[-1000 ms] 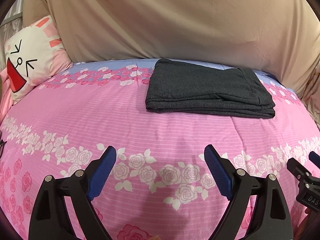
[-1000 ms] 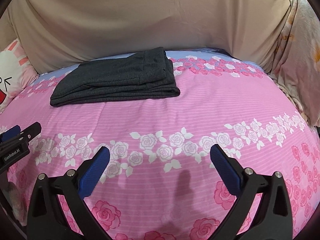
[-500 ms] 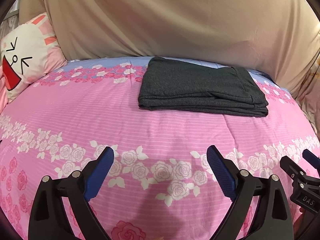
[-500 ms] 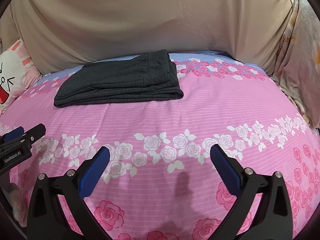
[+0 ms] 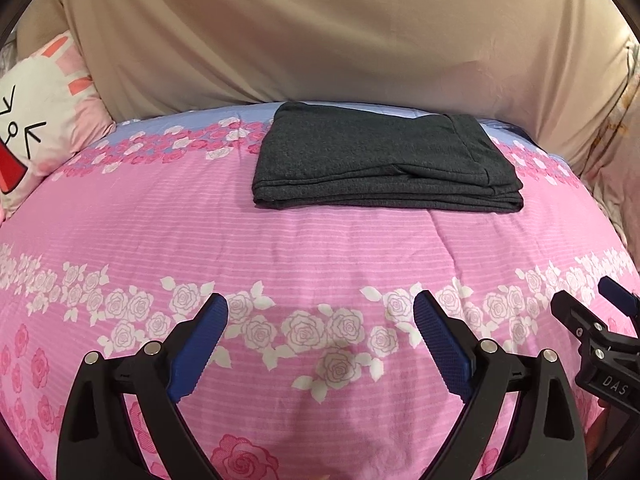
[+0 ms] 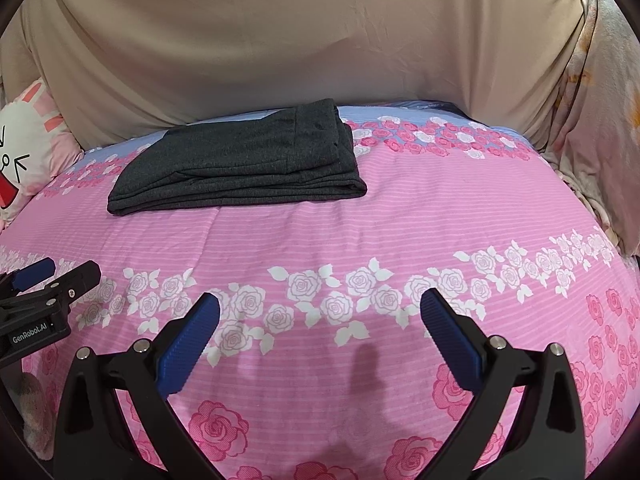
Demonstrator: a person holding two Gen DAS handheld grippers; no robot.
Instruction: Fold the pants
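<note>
Two claws, left gripper (image 5: pixel 320 312) and right gripper (image 6: pixel 320 308), both spread, empty, drawn slightly back since earlier; folded pants (image 5: pixel 384 160) well apart at 12 o'clock on bedspread (image 5: pixel 280 248).

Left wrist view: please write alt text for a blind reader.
Dark grey folded pants lie on a pink rose-print bedspread. In front, the open left gripper holds nothing; the right gripper shows at the right edge.

I see matt grey knit cloth on the pants (image 5: pixel 380 160), smooth printed cotton on the bed (image 5: pixel 320 248), and matt black plastic on my left gripper (image 5: pixel 320 308) with ribbed blue pads (image 5: pixel 440 344) and shiny metal pins.
</note>
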